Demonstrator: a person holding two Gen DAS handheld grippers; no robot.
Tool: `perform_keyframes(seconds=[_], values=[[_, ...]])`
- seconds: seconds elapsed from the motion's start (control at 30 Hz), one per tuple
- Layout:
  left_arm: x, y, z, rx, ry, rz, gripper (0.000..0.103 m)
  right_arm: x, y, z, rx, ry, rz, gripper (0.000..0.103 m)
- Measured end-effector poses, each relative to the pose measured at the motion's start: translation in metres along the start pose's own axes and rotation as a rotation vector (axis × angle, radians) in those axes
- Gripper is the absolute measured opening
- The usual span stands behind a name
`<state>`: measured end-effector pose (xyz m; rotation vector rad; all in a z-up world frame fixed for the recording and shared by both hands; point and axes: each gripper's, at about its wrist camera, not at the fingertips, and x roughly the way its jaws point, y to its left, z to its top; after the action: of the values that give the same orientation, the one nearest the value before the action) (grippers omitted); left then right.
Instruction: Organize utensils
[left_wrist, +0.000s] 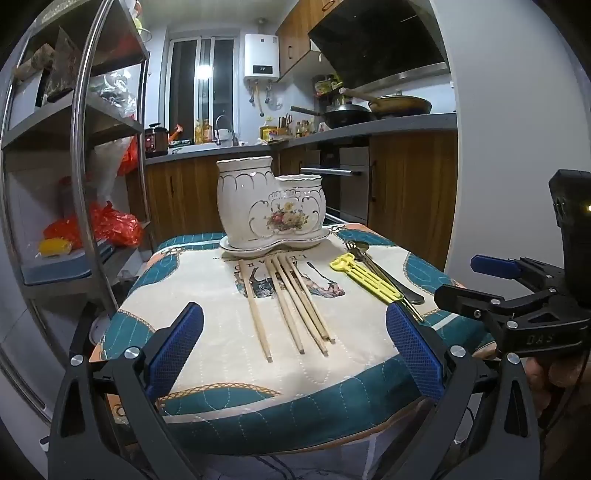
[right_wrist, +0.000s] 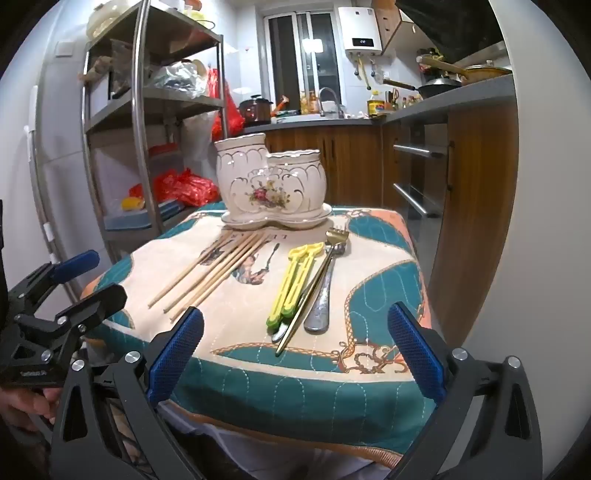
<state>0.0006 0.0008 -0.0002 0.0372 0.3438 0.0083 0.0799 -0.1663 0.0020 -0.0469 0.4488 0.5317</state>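
Observation:
A white ceramic double utensil holder (left_wrist: 271, 206) (right_wrist: 271, 181) with a flower print stands on its saucer at the far side of a small cloth-covered table (left_wrist: 221, 373) (right_wrist: 384, 291). Several wooden chopsticks (left_wrist: 291, 306) (right_wrist: 214, 267) lie in front of it. To their right lie yellow plastic tongs (left_wrist: 364, 275) (right_wrist: 295, 282), a gold fork (right_wrist: 314, 291) and a steel spoon (left_wrist: 388, 273) (right_wrist: 323, 295). My left gripper (left_wrist: 295, 354) is open and empty at the near edge before the chopsticks. My right gripper (right_wrist: 295, 354) (left_wrist: 476, 284) is open and empty before the tongs and spoon.
A metal shelf rack (left_wrist: 81, 155) (right_wrist: 147, 122) with red bags stands left of the table. Kitchen counters with wooden cabinets (left_wrist: 410, 184) (right_wrist: 476, 177) run behind and to the right, with pans on top. The table edges drop off on all sides.

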Motion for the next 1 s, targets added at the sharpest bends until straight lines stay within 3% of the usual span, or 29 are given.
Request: perform_keyframes(seconds=[0.13, 1.0], values=[[0.002, -0.004, 0.001, 0.036, -0.003, 0.000, 0.098, 0.000, 0.000, 0.000, 0.005, 0.001, 0.009, 0.099], [0.000, 0.006, -0.003, -0.035, 0.010, -0.011, 0.098, 0.000, 0.000, 0.002, 0.009, 0.008, 0.018, 0.099]])
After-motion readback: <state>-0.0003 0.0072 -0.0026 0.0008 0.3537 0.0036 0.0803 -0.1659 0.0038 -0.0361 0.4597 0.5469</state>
